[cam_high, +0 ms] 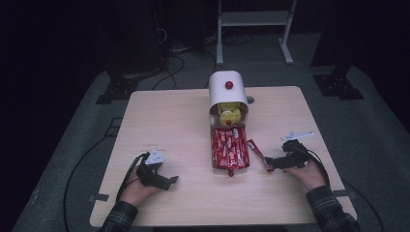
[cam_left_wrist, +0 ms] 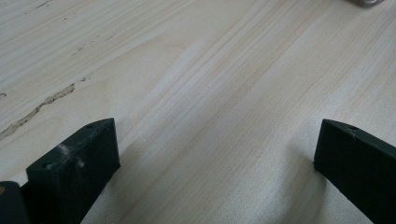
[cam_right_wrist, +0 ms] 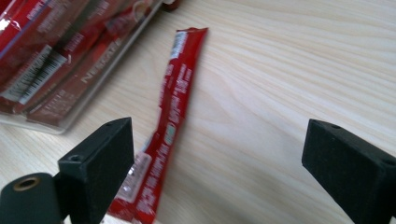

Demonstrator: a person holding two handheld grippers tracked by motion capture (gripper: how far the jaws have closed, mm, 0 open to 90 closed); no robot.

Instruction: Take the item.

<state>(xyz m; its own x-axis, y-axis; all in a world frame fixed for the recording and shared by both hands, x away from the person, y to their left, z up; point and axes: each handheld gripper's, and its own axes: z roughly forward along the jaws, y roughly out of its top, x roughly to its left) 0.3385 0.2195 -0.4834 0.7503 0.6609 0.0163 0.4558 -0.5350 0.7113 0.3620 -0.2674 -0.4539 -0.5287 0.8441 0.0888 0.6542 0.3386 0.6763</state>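
A clear drawer (cam_high: 230, 164) pulled out of a white dispenser (cam_high: 227, 91) holds several red stick packets (cam_high: 229, 147). One loose red stick packet (cam_high: 256, 150) lies on the wood table (cam_high: 183, 121) just right of the drawer. My right gripper (cam_high: 271, 163) rests at its near end, open; in the right gripper view the packet (cam_right_wrist: 173, 107) runs along the inside of the left jaw, lying flat and ungripped. My left gripper (cam_high: 170, 181) sits at the front left, open over bare wood (cam_left_wrist: 215, 116).
Yellow packets (cam_high: 229, 114) show in the dispenser's upper compartment, with a red knob (cam_high: 228, 85) on top. A metal stand (cam_high: 254, 29) and cables lie on the floor beyond the table. The table's left half is bare wood.
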